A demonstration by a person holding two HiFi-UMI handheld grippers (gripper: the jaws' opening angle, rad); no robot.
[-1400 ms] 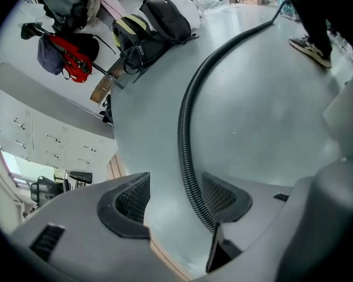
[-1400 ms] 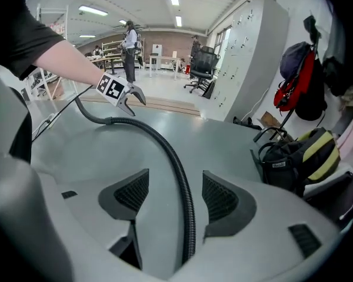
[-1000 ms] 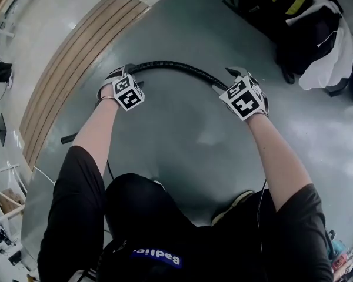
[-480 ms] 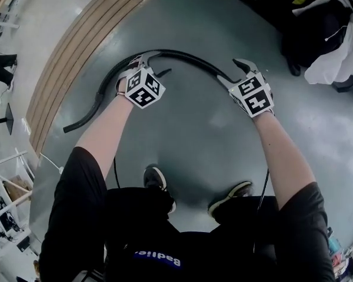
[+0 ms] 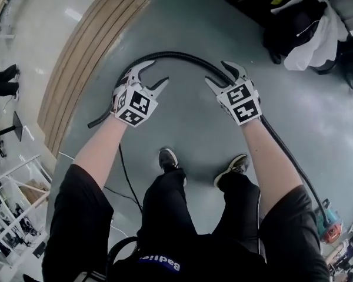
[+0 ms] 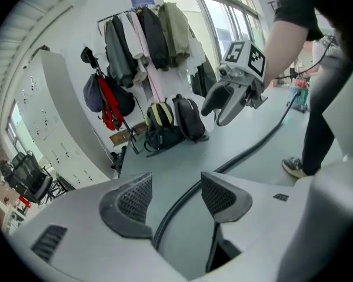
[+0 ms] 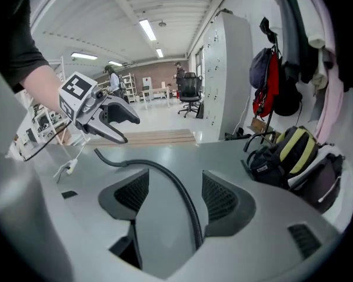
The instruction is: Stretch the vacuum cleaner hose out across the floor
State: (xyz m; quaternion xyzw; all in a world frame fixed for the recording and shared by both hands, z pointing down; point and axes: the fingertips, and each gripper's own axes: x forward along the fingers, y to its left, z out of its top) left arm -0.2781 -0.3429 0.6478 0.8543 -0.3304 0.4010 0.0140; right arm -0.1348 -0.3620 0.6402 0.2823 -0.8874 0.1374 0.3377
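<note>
The black ribbed vacuum hose (image 5: 176,56) lies on the grey floor in an arc. Its loose end (image 5: 93,124) is at the left, and its other run passes under my right forearm toward the vacuum cleaner (image 5: 329,228). My left gripper (image 5: 153,74) hangs open above the arc's left part and holds nothing. My right gripper (image 5: 219,74) is open over the right part, also empty. In the left gripper view the hose (image 6: 253,145) runs on the floor far below the open gripper (image 6: 173,195). The right gripper view shows the hose (image 7: 165,178) curving below the open gripper (image 7: 173,195).
Backpacks and clothing (image 5: 294,16) are piled at the far right, under a coat rack (image 6: 147,34). A wooden strip (image 5: 82,63) borders the grey floor at the left. A thin cable (image 5: 126,178) trails by my shoes (image 5: 167,157). Lockers (image 7: 223,69) stand beyond.
I have stood up from a crouch. Both grippers rose well above the hose, still open, and the hose stays on the floor.
</note>
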